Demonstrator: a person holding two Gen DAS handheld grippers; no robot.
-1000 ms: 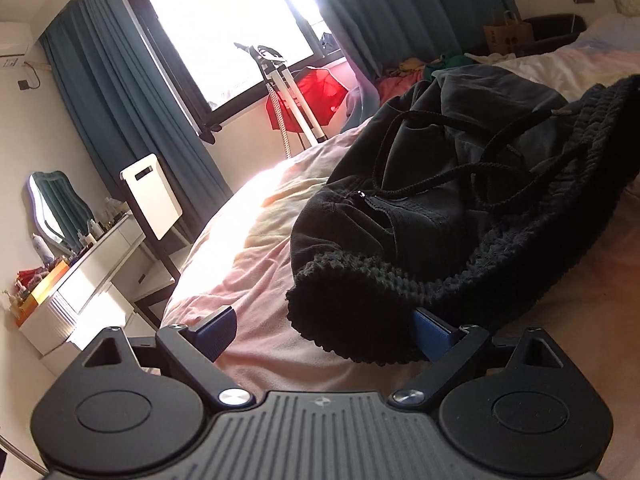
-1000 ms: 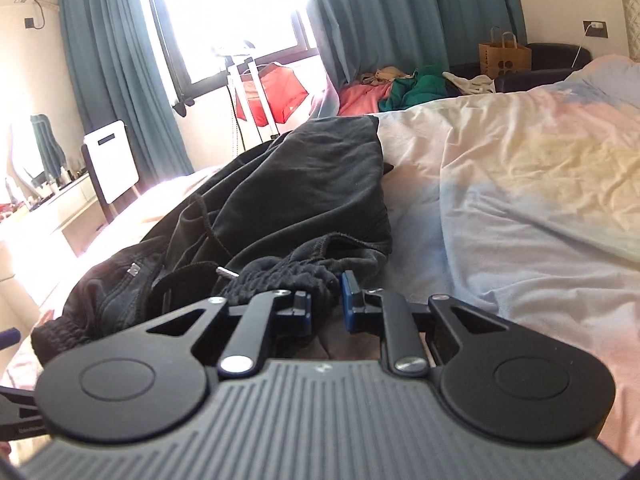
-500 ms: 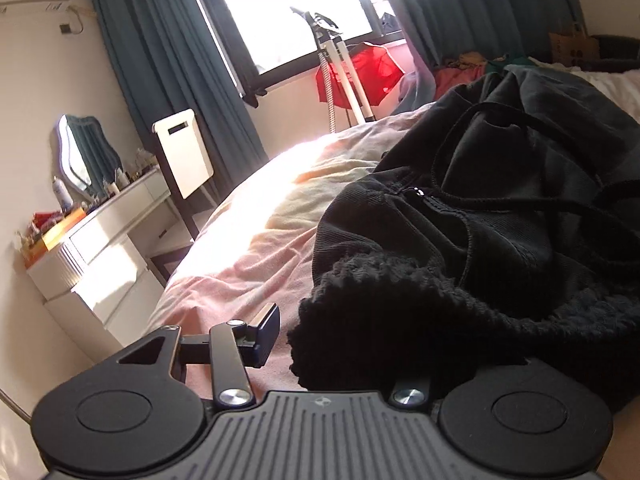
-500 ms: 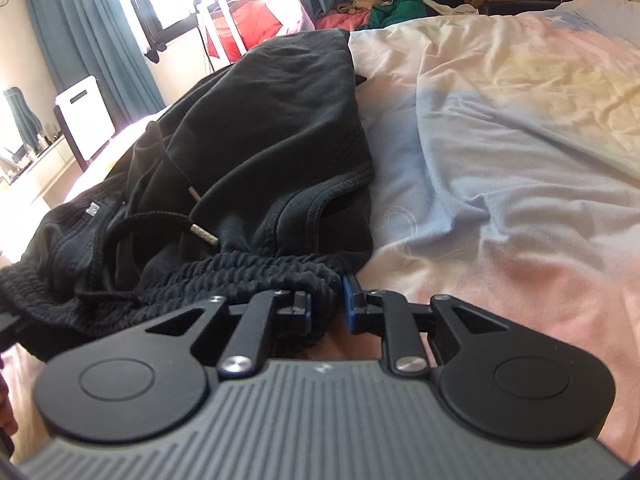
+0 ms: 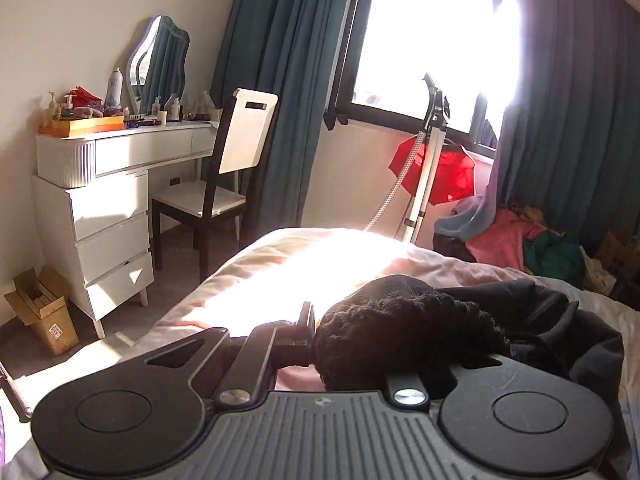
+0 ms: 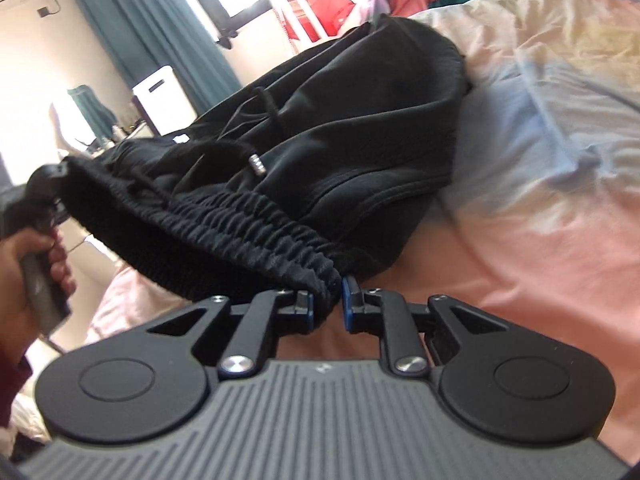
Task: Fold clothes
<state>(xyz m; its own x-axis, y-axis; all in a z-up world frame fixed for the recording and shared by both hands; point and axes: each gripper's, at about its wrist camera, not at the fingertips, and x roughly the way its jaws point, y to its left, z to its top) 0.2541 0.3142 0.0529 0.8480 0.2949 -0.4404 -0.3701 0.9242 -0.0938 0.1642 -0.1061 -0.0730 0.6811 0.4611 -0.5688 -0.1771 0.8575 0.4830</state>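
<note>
at far left a hand holds the left gripper, its jaws pinching one end of the black trousers' waistband; the right gripper clamps the near end, jaws narrow; the black trousers trail across the bed.

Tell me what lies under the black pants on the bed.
The pastel bedsheet shows around the black pants and below their lifted waistband, pink there. Both tools, right and left, grip that waistband. Whatever lies beneath the bunched legs is covered.
</note>
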